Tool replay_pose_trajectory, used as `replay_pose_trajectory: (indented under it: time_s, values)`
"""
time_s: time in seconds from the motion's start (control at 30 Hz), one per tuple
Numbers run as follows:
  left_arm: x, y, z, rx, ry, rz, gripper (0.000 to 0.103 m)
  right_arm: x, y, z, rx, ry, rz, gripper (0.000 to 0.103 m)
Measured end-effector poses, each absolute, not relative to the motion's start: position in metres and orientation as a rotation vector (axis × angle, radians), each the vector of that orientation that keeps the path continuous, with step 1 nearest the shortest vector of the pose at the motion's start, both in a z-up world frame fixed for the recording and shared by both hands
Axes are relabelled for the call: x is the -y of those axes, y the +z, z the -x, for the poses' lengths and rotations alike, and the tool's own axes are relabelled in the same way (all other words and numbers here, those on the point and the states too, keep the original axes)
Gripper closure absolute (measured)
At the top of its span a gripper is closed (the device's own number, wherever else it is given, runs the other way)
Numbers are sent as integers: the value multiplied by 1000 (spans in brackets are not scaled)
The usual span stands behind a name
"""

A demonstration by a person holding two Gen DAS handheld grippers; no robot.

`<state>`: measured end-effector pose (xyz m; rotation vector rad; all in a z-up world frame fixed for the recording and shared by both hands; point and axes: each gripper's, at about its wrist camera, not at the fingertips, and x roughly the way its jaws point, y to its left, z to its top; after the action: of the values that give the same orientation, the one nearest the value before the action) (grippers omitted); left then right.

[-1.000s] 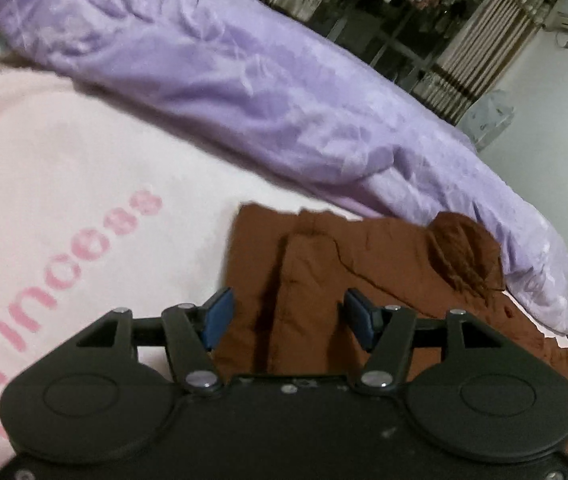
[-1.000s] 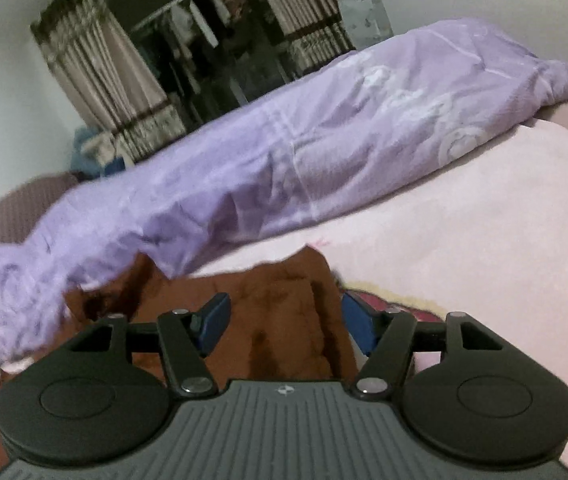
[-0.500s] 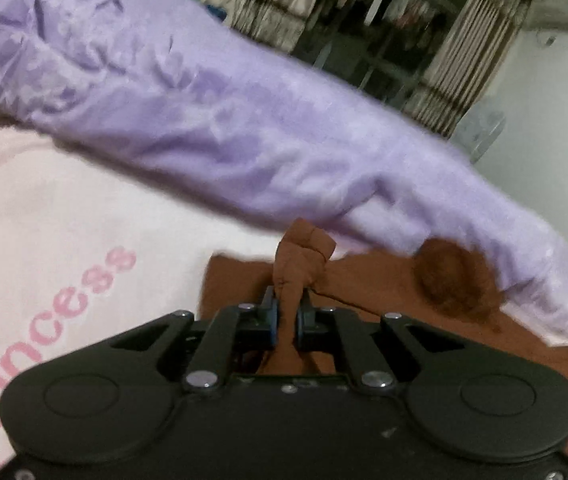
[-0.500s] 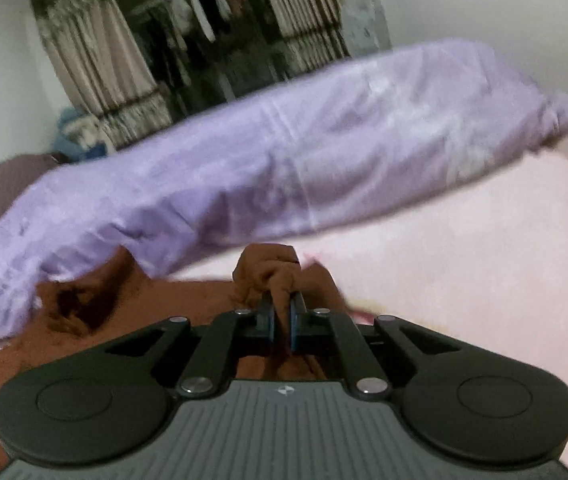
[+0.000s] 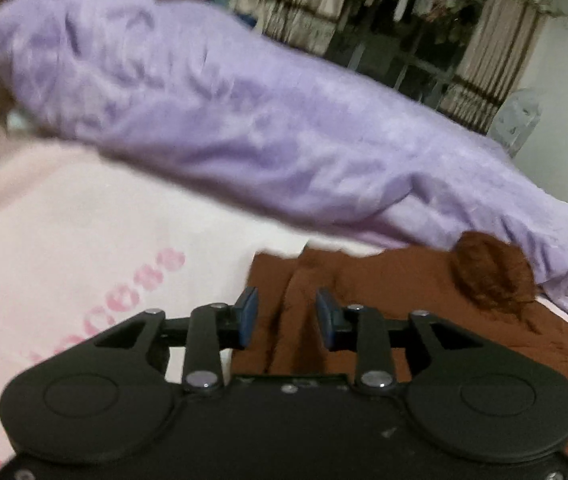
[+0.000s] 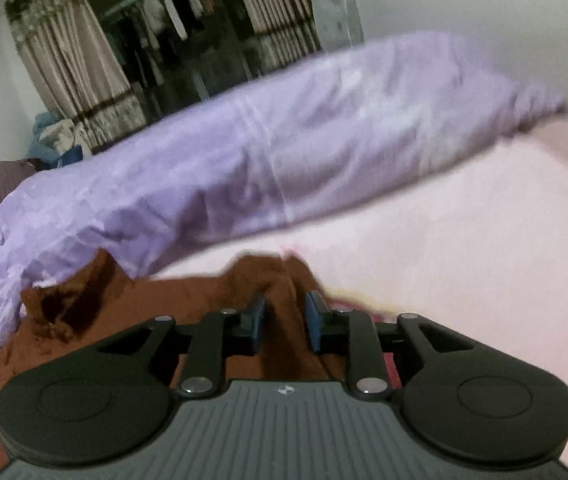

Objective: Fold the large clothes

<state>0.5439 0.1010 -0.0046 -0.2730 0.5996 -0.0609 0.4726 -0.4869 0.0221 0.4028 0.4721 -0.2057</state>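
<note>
A brown hooded garment [image 5: 383, 280] lies on a pale pink blanket [image 5: 84, 248], its furry hood [image 5: 491, 276] at the far right against the quilt. My left gripper [image 5: 285, 316] is open, its blue pads either side of a raised fold of brown cloth near the garment's left edge. In the right wrist view the same garment [image 6: 188, 296] lies low and left. My right gripper [image 6: 285, 320] is open, jaws partly apart, with a ridge of brown cloth between the pads near the garment's right edge. Both views are blurred.
A long rolled purple quilt [image 5: 244, 128] [image 6: 284, 152] lies across the bed just beyond the garment. Pink lettering [image 5: 140, 280] marks the blanket at left. Striped curtains [image 6: 68, 76] and an open wardrobe [image 5: 395, 28] stand behind the bed.
Half a second ago both grippers were shut on pinched-up brown cloth and held it raised. Now both have opened, and the cloth has dropped back between the pads.
</note>
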Motion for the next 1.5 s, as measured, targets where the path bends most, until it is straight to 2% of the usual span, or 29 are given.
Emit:
replay_pose_trajectory:
  time_s: [0.13, 0.27, 0.47, 0.6, 0.67, 0.9, 1.1, 1.5]
  values:
    - [-73, 28, -507, -551, -140, 220, 70, 453, 54, -445, -412, -154, -337, 74]
    - [-25, 30, -474, -541, -270, 193, 67, 397, 64, -417, -374, 20, -299, 76]
    - [48, -4, -456, -594, -382, 144, 66, 305, 39, -413, -413, 175, -182, 77]
    - [68, -38, -470, -649, -364, 94, 66, 272, 13, -425, -461, 200, -116, 78]
    - [68, -55, -480, -688, -357, 104, 66, 263, 3, -432, -510, 178, -88, 82]
    - [59, -72, -489, -675, -376, 148, 65, 274, -21, -443, -538, 172, -178, 93]
    - [46, -54, -470, -643, -350, 133, 64, 292, -8, -428, -505, 135, -202, 91]
    - [-36, -45, -468, -635, -164, 130, 64, 399, -11, -399, -511, -111, -221, 91]
